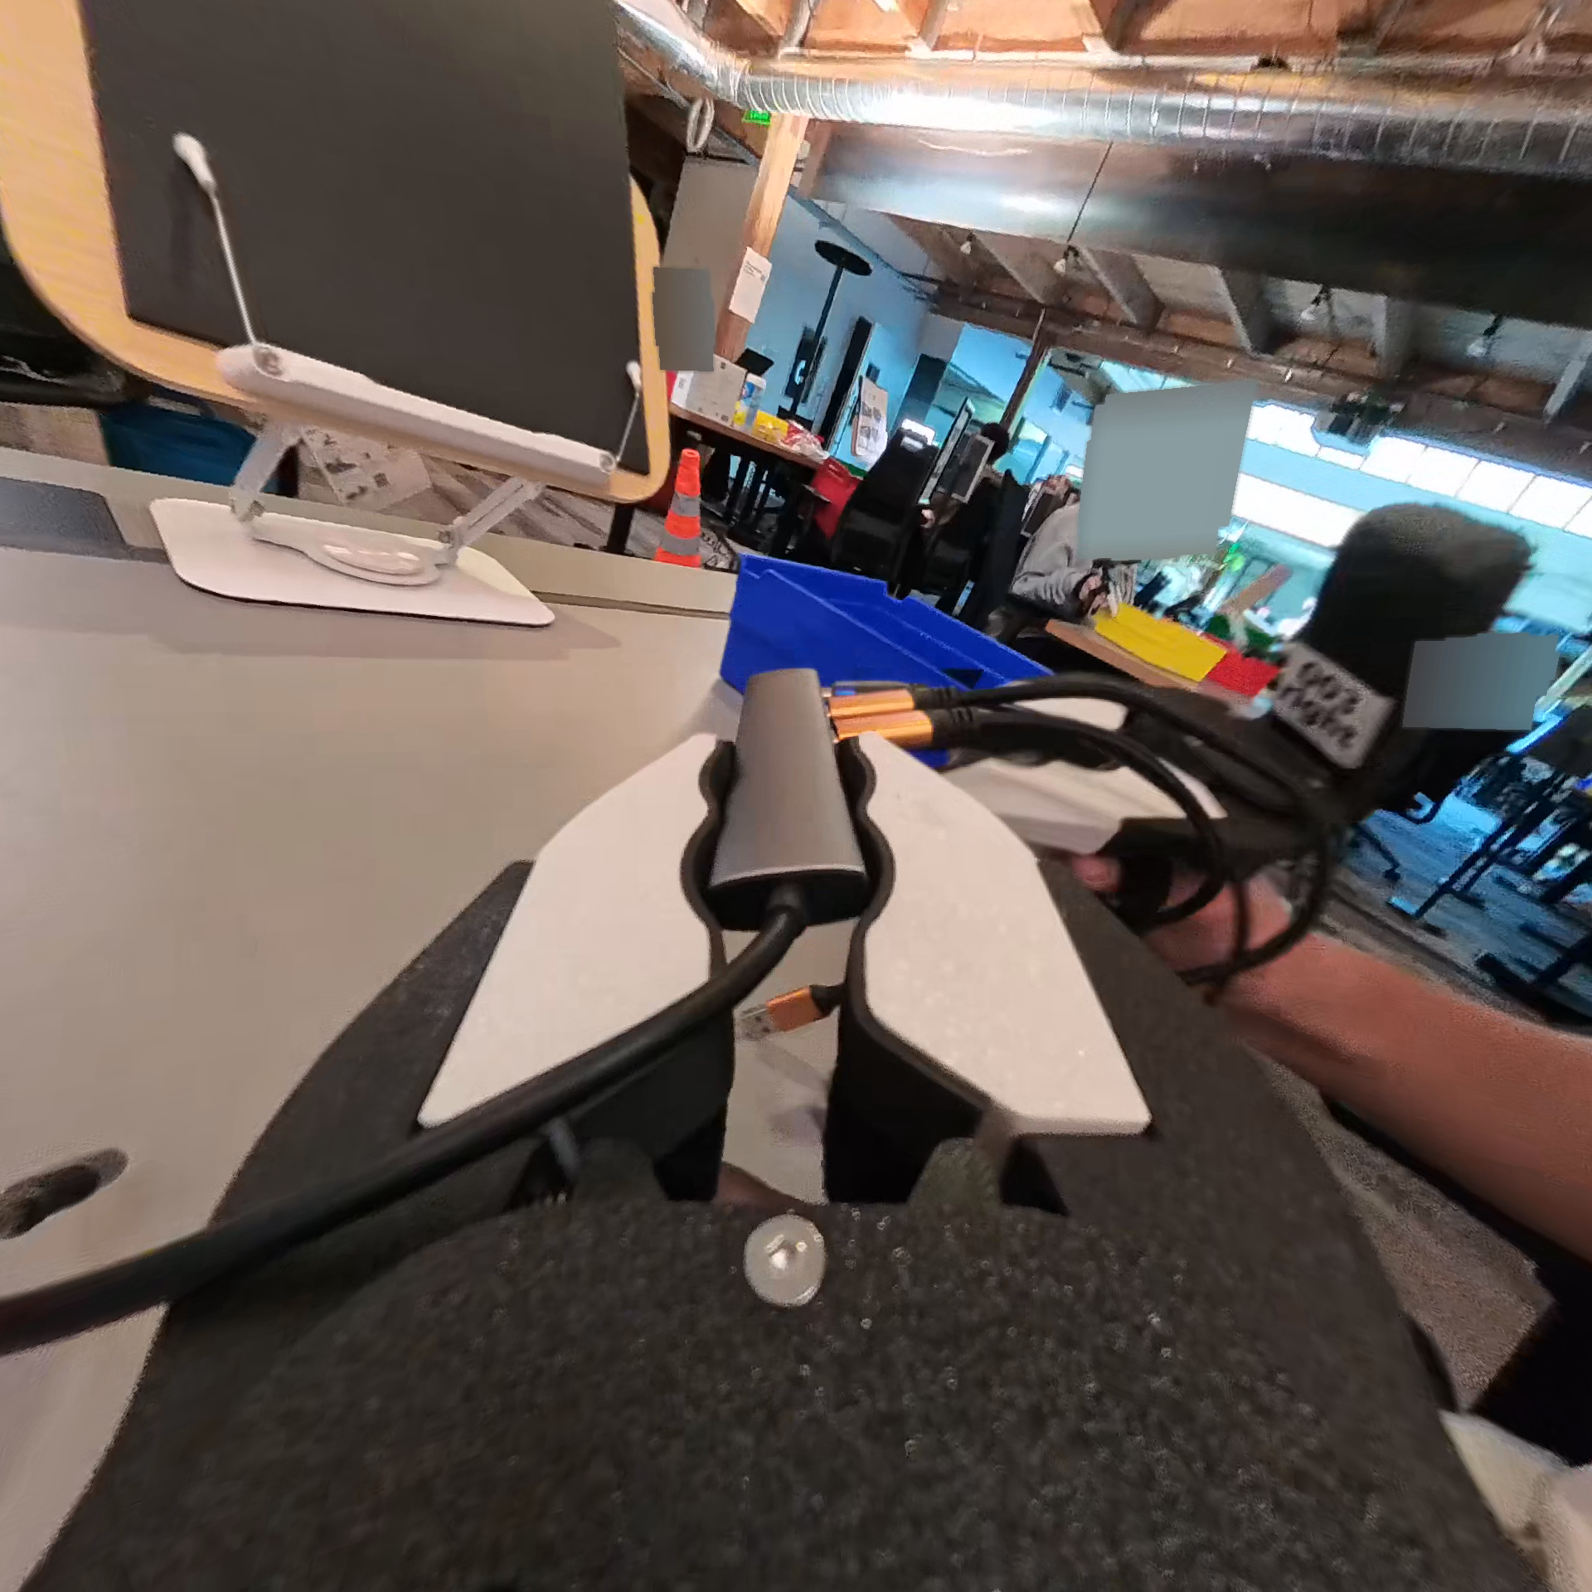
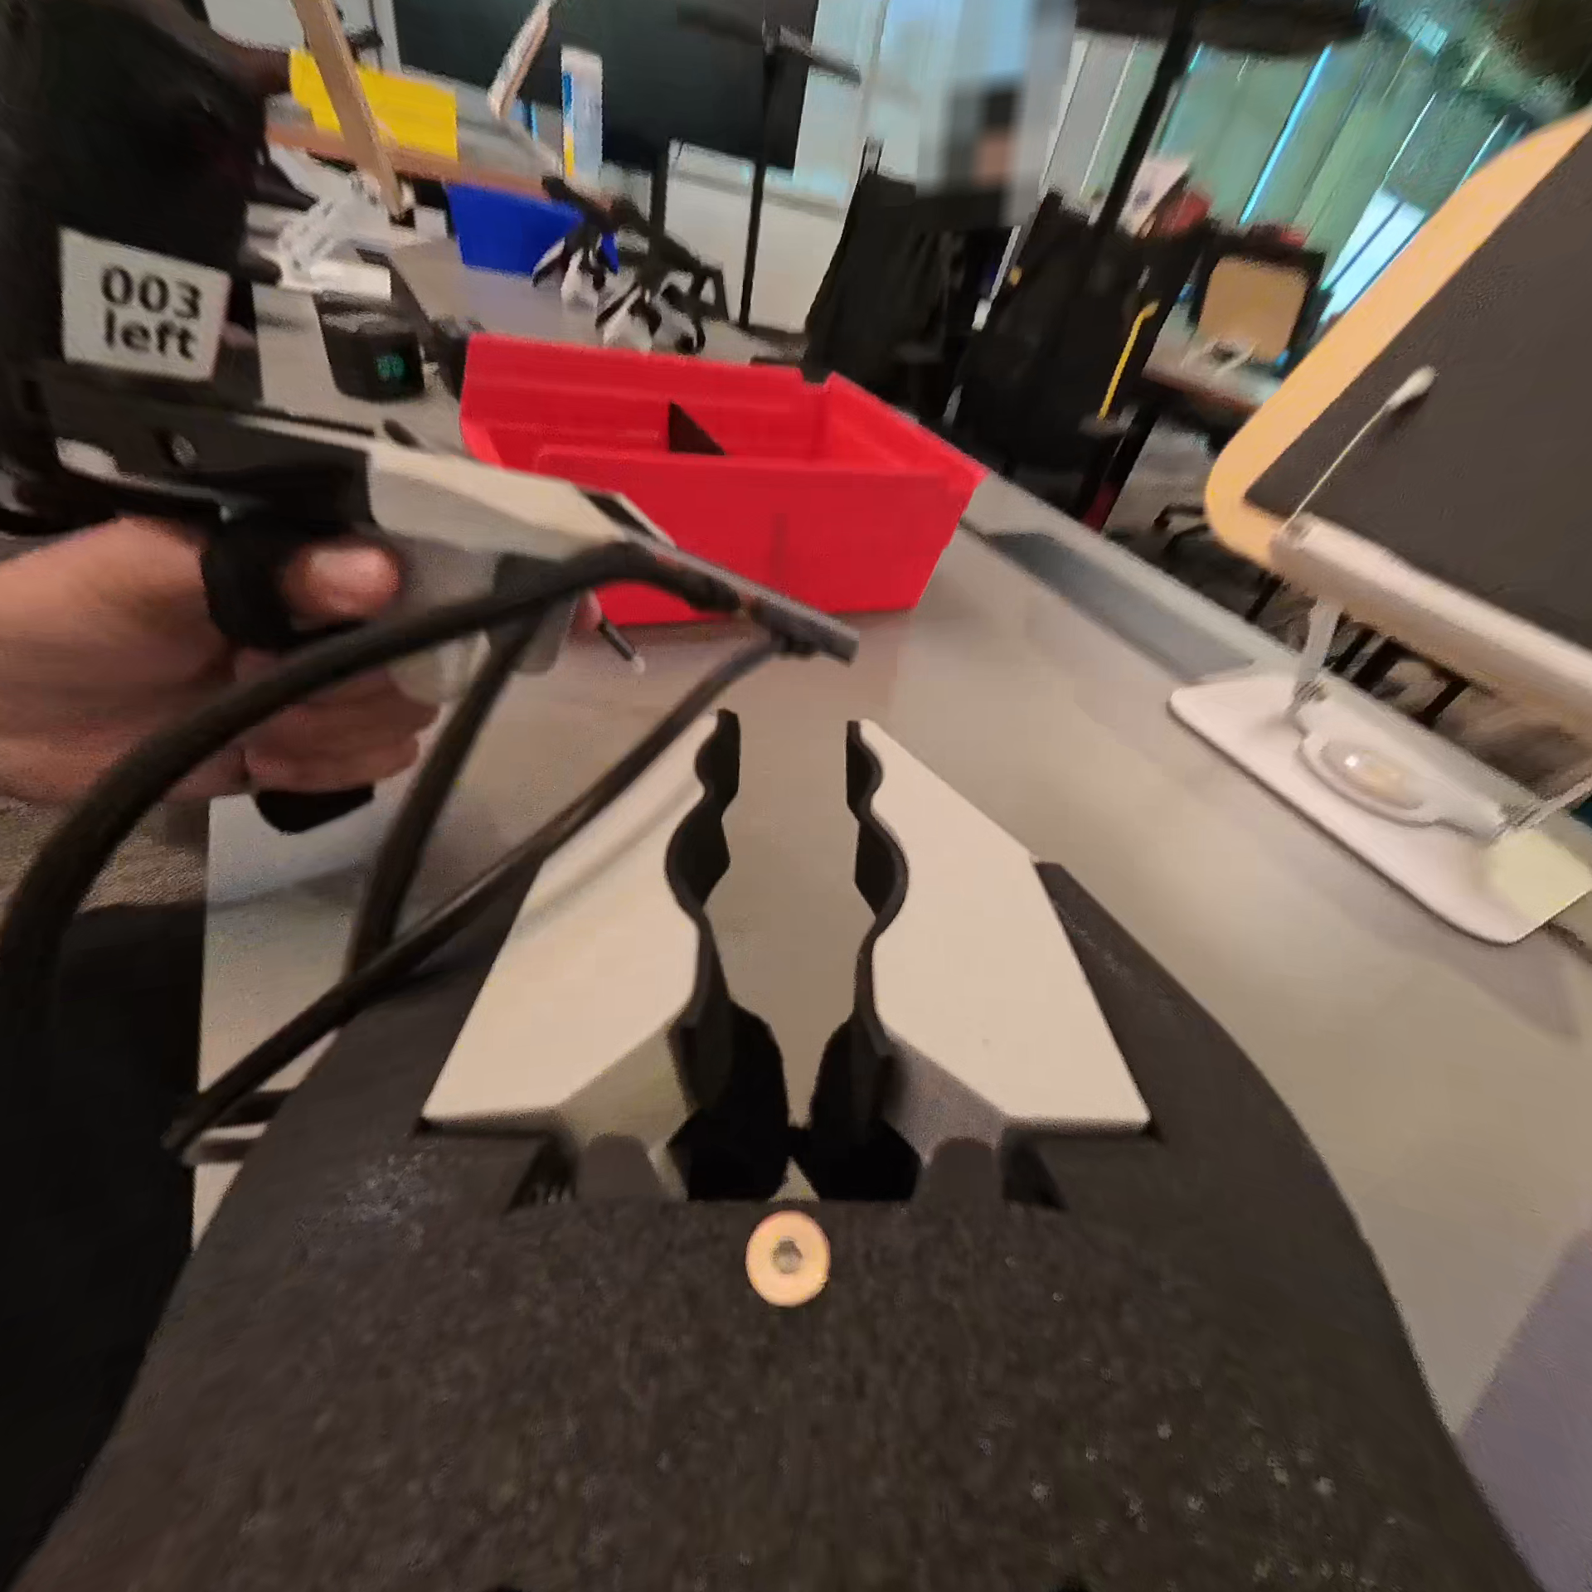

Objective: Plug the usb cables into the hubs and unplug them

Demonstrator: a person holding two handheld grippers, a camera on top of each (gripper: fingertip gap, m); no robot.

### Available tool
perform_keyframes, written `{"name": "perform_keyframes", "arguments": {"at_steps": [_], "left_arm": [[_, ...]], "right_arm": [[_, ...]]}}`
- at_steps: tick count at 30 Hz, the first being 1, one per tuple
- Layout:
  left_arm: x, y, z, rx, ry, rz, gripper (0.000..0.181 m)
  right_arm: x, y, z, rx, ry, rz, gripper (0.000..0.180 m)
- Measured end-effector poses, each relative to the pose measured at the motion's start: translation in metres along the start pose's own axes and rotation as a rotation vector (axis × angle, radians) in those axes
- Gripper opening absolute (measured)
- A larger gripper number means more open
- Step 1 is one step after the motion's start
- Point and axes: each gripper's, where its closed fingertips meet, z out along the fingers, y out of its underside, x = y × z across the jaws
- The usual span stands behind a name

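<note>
My left gripper (image 1: 786, 758) is shut on a slim grey USB hub (image 1: 788, 801) and holds it above the grey table (image 1: 258, 775). The hub's own black cable (image 1: 517, 1094) trails back to the left. Two orange USB plugs (image 1: 879, 715) sit in the hub's right side, and their black cables (image 1: 1206, 775) loop toward the hand on the right. A loose orange plug (image 1: 788, 1012) hangs below the hub. My right gripper (image 2: 791, 730) is open and empty, just below the hub's end (image 2: 805, 636). Its white finger (image 1: 1060, 810) shows right of the hub.
A blue bin (image 1: 827, 620) stands behind the hub and a red bin (image 2: 732, 482) beyond the right gripper. A black board on a white folding stand (image 1: 362, 534) stands on the table's far side, also in the right wrist view (image 2: 1378, 818). People sit at desks behind. About 7 cm separates my left fingertips from my right.
</note>
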Motion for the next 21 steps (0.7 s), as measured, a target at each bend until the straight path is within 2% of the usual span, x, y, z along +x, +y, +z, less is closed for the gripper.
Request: {"name": "perform_keyframes", "arguments": {"at_steps": [4,8,15,21], "left_arm": [[0.008,0.002,0.003,-0.01,-0.004,0.065,0.025],[0.014,0.006,0.006,-0.019,-0.011,0.113,0.025],[0.014,0.009,0.005,-0.048,-0.016,0.161,0.025],[0.012,0.012,0.005,-0.066,0.014,0.066,0.026]], "right_arm": [[0.003,-0.004,-0.001,0.013,0.052,0.05,0.023],[0.006,-0.013,-0.006,0.062,0.072,0.113,0.012],[0.003,-0.006,-0.004,-0.008,0.05,0.167,0.009],[0.002,-0.003,-0.002,-0.021,0.075,0.169,0.009]]}}
